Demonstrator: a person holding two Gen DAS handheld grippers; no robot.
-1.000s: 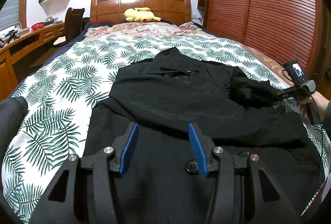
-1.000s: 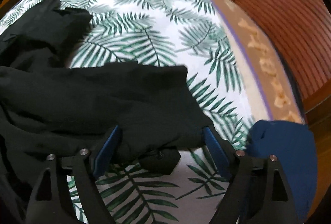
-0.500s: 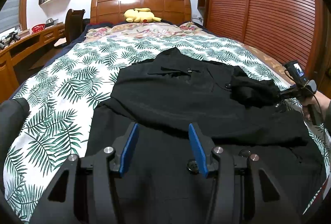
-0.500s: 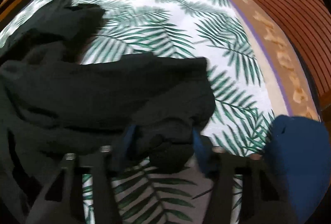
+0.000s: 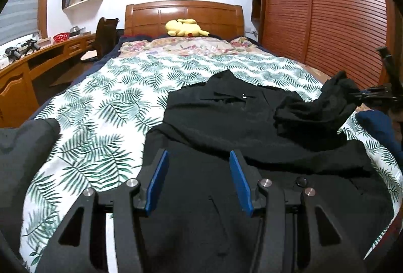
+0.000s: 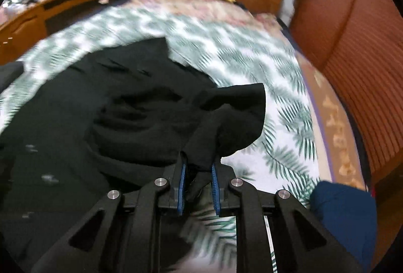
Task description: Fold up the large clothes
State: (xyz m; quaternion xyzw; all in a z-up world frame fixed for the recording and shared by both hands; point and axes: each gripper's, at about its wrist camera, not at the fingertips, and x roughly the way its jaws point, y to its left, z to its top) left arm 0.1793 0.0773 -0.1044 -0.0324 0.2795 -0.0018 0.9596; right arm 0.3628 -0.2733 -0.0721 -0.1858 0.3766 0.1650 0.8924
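Nearby, dark blue cloth (image 6: pixel 340 207) beside black coat (image 6: pixel 105 127).

A black garment (image 5: pixel 226 127) fills the centre and lower part of the left wrist view, lying on a white bedspread (image 5: pixel 105 106) printed with green palm fronds. Toward the upper middle, the pillow end (image 5: pixel 186 45) shows a cream floral print in pink and red, with a yellow plush toy (image 5: pixel 185 28) above it against a reddish-brown wooden headboard (image 5: pixel 183 14). Slatted wardrobe doors (image 5: pixel 327 16) at upper right are red-brown. The gripper pads (image 5: pixel 240 181) are blue on black fingers. A navy cloth (image 6: pixel 342 217) sits at lower right of the right wrist view.
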